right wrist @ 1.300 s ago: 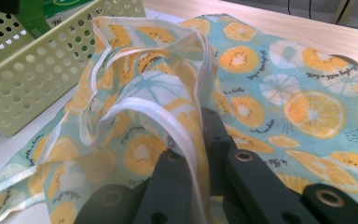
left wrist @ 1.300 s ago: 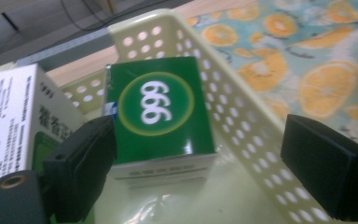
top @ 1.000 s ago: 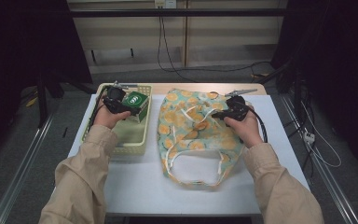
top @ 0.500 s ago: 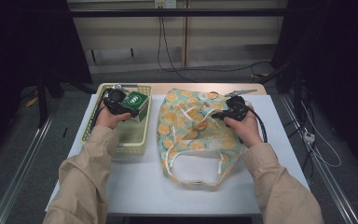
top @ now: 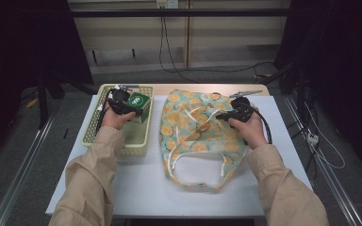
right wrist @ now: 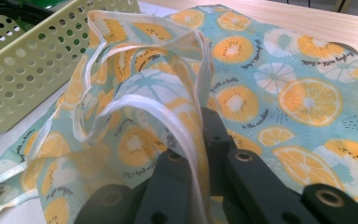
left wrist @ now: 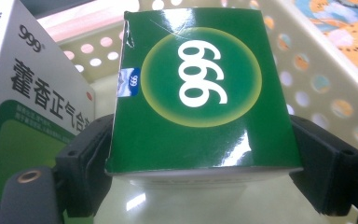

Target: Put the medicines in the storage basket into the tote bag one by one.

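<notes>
A green box (top: 138, 104) (left wrist: 200, 88) marked 999 is held above the pale yellow perforated basket (top: 99, 127), with my left gripper (top: 131, 113) (left wrist: 200, 172) shut on its two sides. A teal cloth bag with an orange-slice print (top: 202, 136) (right wrist: 270, 79) lies flat on the white table (top: 136, 183), its white handles (top: 195, 172) toward the person. My right gripper (top: 219, 116) (right wrist: 200, 135) is shut on a raised fold of the bag's rim and white strap (right wrist: 186, 135).
A white and green box with Chinese lettering (left wrist: 23, 93) stands in the basket beside the held box. The basket wall (right wrist: 37, 60) sits just left of the bag. Cables (top: 169, 52) run along the floor behind the table. A wooden strip (top: 207, 87) edges the table's far side.
The green box has risen slightly and shifted toward the bag in my left gripper. My right gripper stays on the bag's rim.
</notes>
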`<state>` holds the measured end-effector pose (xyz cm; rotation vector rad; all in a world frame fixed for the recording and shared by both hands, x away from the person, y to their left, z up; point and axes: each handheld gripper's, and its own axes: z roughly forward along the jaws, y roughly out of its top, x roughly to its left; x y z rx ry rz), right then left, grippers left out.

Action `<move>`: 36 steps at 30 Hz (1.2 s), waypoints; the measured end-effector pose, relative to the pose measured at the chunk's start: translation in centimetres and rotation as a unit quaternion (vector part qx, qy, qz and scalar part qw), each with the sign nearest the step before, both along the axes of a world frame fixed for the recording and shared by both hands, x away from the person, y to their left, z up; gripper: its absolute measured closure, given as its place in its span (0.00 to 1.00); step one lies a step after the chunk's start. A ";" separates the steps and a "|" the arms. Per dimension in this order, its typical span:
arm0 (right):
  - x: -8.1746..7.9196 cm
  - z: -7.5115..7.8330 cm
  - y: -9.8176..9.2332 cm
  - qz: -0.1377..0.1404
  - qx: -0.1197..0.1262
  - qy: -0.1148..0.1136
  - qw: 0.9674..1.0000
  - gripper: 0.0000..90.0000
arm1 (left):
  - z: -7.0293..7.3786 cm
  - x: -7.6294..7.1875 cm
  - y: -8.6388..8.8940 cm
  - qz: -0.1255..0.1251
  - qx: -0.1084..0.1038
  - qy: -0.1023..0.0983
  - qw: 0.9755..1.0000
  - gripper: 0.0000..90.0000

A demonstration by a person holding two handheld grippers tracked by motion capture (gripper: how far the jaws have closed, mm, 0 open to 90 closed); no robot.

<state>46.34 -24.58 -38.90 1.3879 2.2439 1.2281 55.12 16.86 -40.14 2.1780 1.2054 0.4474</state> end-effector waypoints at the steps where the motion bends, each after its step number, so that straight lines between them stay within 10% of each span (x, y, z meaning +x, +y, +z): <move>1: 0.0 0.0 0.0 0.000 0.001 0.000 1.000 1.00 | 0.2 -0.1 0.1 -0.002 -0.001 0.001 1.000 0.18; 12: 0.0 -0.4 0.5 0.000 0.002 0.002 1.000 1.00 | 2.8 -1.8 1.9 -0.011 -0.015 0.002 1.000 0.19; 36: -0.2 -0.1 0.1 -0.014 -0.008 -0.001 1.000 1.00 | 11.3 -6.8 0.0 -0.096 -0.036 -0.039 0.994 0.19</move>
